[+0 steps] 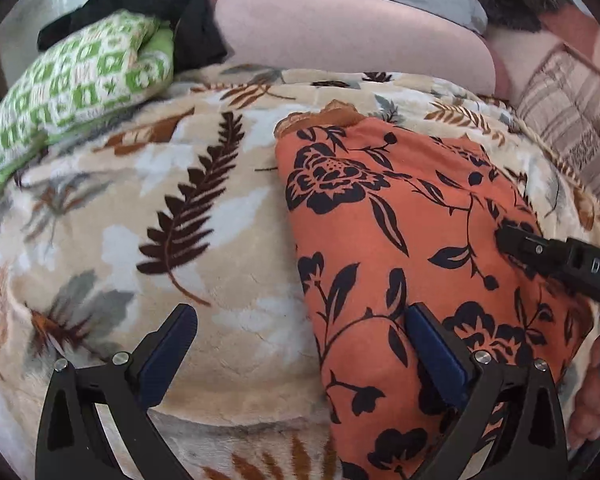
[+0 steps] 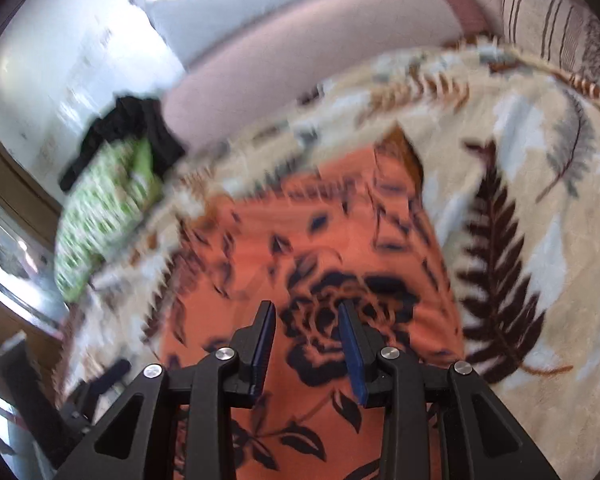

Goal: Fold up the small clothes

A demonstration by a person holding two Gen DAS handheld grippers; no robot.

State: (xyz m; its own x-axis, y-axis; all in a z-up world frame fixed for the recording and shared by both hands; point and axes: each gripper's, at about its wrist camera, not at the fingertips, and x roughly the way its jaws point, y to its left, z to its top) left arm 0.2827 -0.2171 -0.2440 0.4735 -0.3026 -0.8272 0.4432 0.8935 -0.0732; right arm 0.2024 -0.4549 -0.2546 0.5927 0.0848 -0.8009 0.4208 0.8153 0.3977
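An orange cloth with black flowers [image 1: 400,220] lies folded and flat on a leaf-patterned blanket [image 1: 204,208]. My left gripper [image 1: 300,320] stands wide open low over the cloth's left edge. Its right finger is above the orange fabric, its left finger above the blanket, and nothing is pinched. In the right wrist view my right gripper [image 2: 306,314] hovers over the big black flower on the orange cloth [image 2: 308,240]. Its pads stand a little apart, with only flat fabric showing beneath the gap. In the left wrist view a black finger of the right gripper [image 1: 540,248] reaches in from the right.
A green-and-white patterned bundle [image 1: 72,92] and a black garment [image 1: 180,12] lie at the blanket's far left. A pink cushion [image 1: 340,40] runs along the back and a striped cushion [image 1: 572,108] sits at the right. A person's hand [image 1: 592,400] shows at the right edge.
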